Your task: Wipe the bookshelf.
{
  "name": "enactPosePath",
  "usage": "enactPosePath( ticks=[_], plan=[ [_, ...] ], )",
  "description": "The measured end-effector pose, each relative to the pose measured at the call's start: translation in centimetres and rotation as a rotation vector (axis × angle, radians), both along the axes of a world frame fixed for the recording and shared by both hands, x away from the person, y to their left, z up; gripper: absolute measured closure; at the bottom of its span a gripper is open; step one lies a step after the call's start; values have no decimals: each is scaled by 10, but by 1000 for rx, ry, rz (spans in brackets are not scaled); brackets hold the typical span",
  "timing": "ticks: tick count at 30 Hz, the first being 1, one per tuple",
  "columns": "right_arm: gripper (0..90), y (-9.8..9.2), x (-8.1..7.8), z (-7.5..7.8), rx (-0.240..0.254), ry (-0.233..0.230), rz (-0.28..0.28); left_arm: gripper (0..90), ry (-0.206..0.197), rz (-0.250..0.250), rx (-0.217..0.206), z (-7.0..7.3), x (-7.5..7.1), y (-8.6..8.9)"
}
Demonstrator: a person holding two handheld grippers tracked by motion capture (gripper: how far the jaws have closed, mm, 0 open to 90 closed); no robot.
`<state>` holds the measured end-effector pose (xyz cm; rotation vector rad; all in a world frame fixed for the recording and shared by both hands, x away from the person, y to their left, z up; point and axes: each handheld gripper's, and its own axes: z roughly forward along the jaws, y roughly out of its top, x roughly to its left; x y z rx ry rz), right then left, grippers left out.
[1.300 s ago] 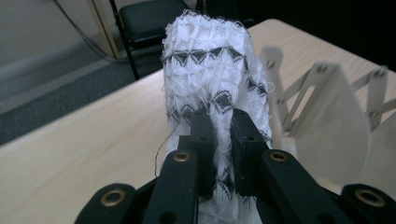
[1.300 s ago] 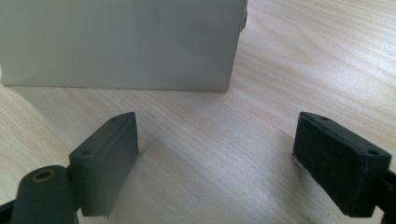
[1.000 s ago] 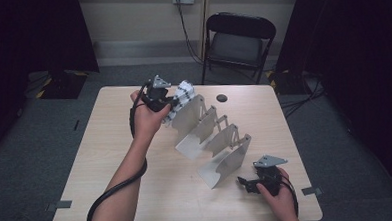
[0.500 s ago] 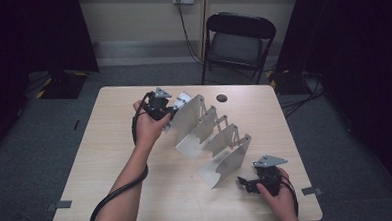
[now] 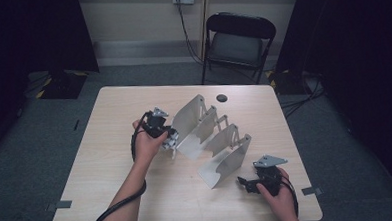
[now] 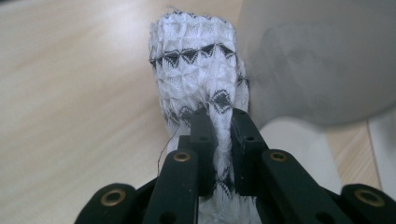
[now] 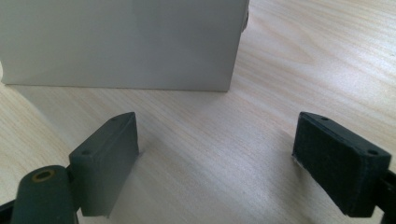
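Cloth (image 6: 198, 79), white with dark zigzag bands, sits clamped in my left gripper (image 5: 169, 137), its roll running straight out from the jaws toward the first panel of the grey rack (image 5: 220, 139), just beside it above the table (image 5: 105, 144). I judge that first slot the target. Farther right, my right gripper (image 5: 243, 182) rests wide apart, holding nothing, near the rack's last panel.

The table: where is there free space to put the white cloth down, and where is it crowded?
On the table, the left strip beside the left gripper is bare, as is the near edge between the forearms. The middle is crowded by the grey divider rack; the cloth is against its end plate.
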<state>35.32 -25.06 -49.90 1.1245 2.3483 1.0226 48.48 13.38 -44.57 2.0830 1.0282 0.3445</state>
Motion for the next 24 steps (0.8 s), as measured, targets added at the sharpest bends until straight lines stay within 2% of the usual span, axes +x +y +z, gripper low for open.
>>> enactPosePath(
  ticks=[3,8,11,13,14,15,18,19,23,24],
  plan=[
    [136,0,0,0,0,0,0,819,20,10,-8,-13,-4,1],
    [136,0,0,0,0,0,0,819,28,4,7,-22,-8,4],
    [136,0,0,0,0,0,0,817,27,-1,24,-22,-10,4],
    [136,0,0,0,0,0,0,808,13,8,33,-21,-11,5],
    [136,0,0,0,0,0,0,795,15,13,27,-21,-12,5],
    [136,0,0,0,0,0,0,762,0,24,28,-20,-13,6],
    [136,0,0,0,0,0,0,767,16,7,45,-19,-18,8],
    [136,0,0,0,0,0,0,775,13,-3,62,-19,-20,9],
    [136,0,0,0,0,0,0,800,35,-12,63,-21,-28,11],
    [136,0,0,0,0,0,0,803,41,-29,56,-22,-36,13]
  ],
)
